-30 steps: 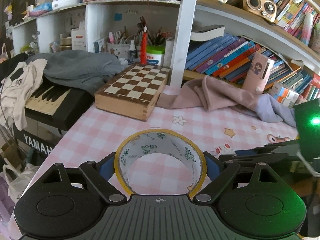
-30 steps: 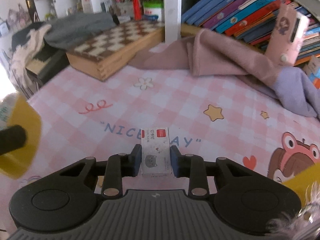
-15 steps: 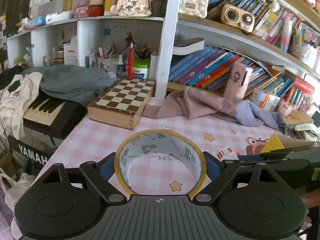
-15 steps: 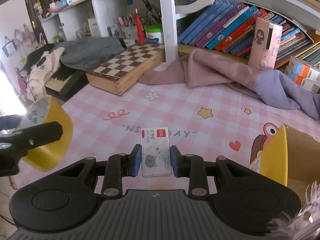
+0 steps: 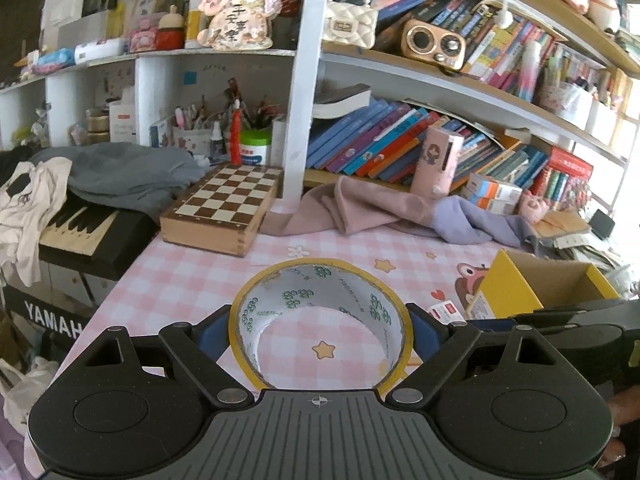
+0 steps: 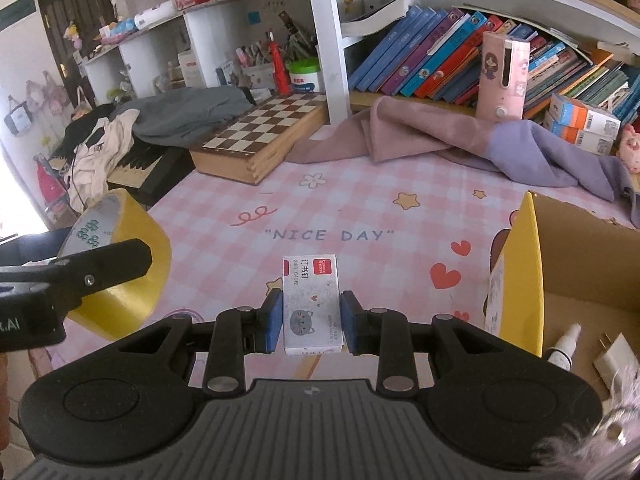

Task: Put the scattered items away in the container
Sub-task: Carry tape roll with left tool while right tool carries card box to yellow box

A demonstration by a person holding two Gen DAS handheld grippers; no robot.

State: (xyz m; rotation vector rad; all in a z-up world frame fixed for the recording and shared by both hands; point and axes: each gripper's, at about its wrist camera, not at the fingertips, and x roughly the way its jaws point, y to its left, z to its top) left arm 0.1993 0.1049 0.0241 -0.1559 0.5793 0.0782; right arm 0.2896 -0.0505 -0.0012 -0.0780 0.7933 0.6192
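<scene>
My left gripper (image 5: 320, 326) is shut on a yellow tape roll (image 5: 280, 292) and holds it above the pink checked table; the roll also shows at the left of the right wrist view (image 6: 120, 240). My right gripper (image 6: 312, 314) is shut on a small white staple box (image 6: 311, 304) with a cat picture, held above the table. The open cardboard box with a yellow flap (image 6: 520, 272) stands at the right; a small white bottle (image 6: 564, 346) and a white plug (image 6: 616, 358) lie inside. The box also shows in the left wrist view (image 5: 508, 292), right of the tape roll.
A wooden chessboard case (image 5: 224, 208) and a pink and purple cloth (image 5: 360, 208) lie at the table's back. A keyboard (image 5: 80, 228) under clothes stands off the left edge. Bookshelves (image 5: 400, 140) rise behind. A pink device (image 6: 504, 76) stands by the books.
Both grippers have risen and drawn back with their loads, so more of the shelves and table shows. The cardboard box has come into view at the right.
</scene>
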